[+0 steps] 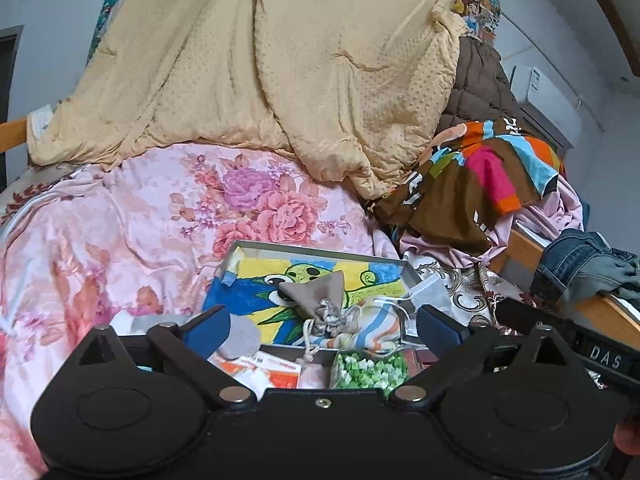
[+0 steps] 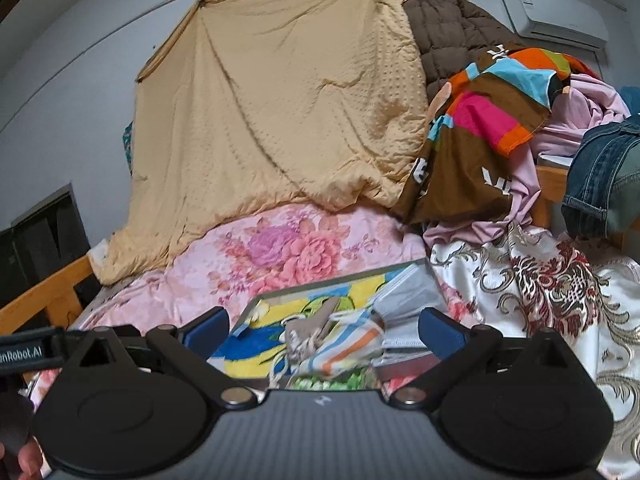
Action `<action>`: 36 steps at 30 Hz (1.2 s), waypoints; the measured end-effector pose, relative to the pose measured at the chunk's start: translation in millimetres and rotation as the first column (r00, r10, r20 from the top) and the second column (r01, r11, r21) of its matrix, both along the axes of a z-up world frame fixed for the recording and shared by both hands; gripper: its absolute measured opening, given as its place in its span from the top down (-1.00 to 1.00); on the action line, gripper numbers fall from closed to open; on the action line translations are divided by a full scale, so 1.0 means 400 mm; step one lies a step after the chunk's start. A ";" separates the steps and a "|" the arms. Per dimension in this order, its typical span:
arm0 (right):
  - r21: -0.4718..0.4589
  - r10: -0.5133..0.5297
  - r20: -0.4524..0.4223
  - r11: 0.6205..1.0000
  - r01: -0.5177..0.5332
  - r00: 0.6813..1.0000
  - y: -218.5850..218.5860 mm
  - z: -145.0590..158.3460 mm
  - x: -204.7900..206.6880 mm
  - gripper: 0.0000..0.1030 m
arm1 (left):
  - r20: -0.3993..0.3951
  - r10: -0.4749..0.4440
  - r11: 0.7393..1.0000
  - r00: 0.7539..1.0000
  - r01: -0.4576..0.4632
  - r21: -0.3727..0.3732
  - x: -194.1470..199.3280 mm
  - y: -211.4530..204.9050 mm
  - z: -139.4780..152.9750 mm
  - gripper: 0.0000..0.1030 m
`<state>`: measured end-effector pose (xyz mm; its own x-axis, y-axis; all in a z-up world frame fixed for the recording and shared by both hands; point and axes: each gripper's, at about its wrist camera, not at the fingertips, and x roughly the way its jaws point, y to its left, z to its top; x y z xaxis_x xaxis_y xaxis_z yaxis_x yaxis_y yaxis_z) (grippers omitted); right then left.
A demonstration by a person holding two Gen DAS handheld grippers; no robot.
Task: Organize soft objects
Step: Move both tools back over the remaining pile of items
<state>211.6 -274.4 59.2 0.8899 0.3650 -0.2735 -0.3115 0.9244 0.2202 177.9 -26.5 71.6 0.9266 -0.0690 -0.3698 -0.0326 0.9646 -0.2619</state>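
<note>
A pale grey wall point(image 2: 80, 80) is being seen behind the bed, lit evenly by soft daylight. A white air conditioner point(image 2: 560, 16) is being carried high on the wall at the right, and colourful posters point(image 1: 478, 8) are being shown beside it. A thin line point(image 2: 120, 16) is being stretched across the wall. The bed is being bordered by a wooden frame point(image 2: 52, 296), seen at the left, with a dark cabinet point(image 2: 44, 232) standing behind it. At the far left of the left wrist view, a dark opening point(image 1: 8, 92) is being cut off by the edge.
</note>
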 end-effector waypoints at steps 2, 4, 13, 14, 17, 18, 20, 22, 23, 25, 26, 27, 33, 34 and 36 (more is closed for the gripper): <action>-0.014 0.007 -0.006 1.000 -0.008 1.000 0.011 -0.007 -0.022 -0.99 | -0.002 0.006 1.000 1.000 -0.006 -0.004 -0.018 0.012 -0.005 -0.96; -0.029 0.015 -0.014 0.999 -0.015 1.000 0.022 -0.016 -0.042 -0.99 | -0.009 0.011 1.000 1.000 -0.011 -0.008 -0.035 0.027 -0.012 -0.97; -0.102 0.047 -0.042 0.994 -0.051 0.998 0.070 -0.051 -0.106 -0.99 | -0.053 0.030 0.999 0.998 -0.031 -0.026 -0.085 0.091 -0.060 -0.98; -0.106 0.053 -0.048 0.993 -0.058 0.997 0.076 -0.056 -0.112 -0.99 | -0.058 0.030 0.999 0.998 -0.031 -0.024 -0.090 0.097 -0.067 -0.98; -0.113 0.076 -0.073 0.990 -0.084 0.994 0.091 -0.073 -0.128 -0.99 | -0.074 0.033 0.999 0.997 -0.034 -0.020 -0.102 0.113 -0.086 -0.98; -0.116 0.086 -0.082 0.989 -0.096 0.993 0.096 -0.078 -0.132 -0.99 | -0.078 0.036 0.999 0.996 -0.038 -0.025 -0.106 0.121 -0.092 -0.98; -0.133 0.105 -0.097 0.984 -0.117 0.990 0.111 -0.091 -0.142 -0.99 | -0.087 0.044 0.998 0.995 -0.048 -0.040 -0.116 0.136 -0.107 -0.98; -0.149 0.119 -0.108 0.980 -0.135 0.987 0.127 -0.103 -0.149 -0.99 | -0.101 0.045 0.998 0.994 -0.049 -0.044 -0.120 0.148 -0.121 -0.98; -0.155 0.130 -0.117 0.977 -0.148 0.985 0.137 -0.110 -0.151 -0.99 | -0.111 0.044 0.998 0.993 -0.049 -0.043 -0.120 0.154 -0.129 -0.98; -0.165 0.149 -0.134 0.971 -0.170 0.980 0.154 -0.120 -0.151 -0.99 | -0.128 0.038 0.998 0.991 -0.044 -0.043 -0.120 0.164 -0.145 -0.98; -0.173 0.158 -0.143 0.968 -0.181 0.977 0.163 -0.126 -0.151 -0.99 | -0.137 0.036 0.998 0.990 -0.043 -0.042 -0.120 0.171 -0.153 -0.98; -0.181 0.165 -0.152 0.965 -0.191 0.975 0.172 -0.133 -0.152 -0.99 | -0.144 0.035 0.998 0.989 -0.042 -0.042 -0.121 0.177 -0.160 -0.98; -0.218 0.190 -0.196 0.948 -0.232 0.962 0.206 -0.171 -0.150 -0.99 | -0.203 0.003 0.999 0.979 -0.010 -0.031 -0.107 0.203 -0.207 -0.98; -0.224 0.195 -0.201 0.945 -0.239 0.960 0.212 -0.176 -0.149 -0.99 | -0.213 -0.002 1.000 0.977 -0.004 -0.031 -0.104 0.206 -0.216 -0.98; -0.231 0.201 -0.212 0.940 -0.249 0.956 0.219 -0.185 -0.148 -0.99 | -0.227 -0.012 1.000 0.974 0.005 -0.029 -0.099 0.209 -0.231 -0.98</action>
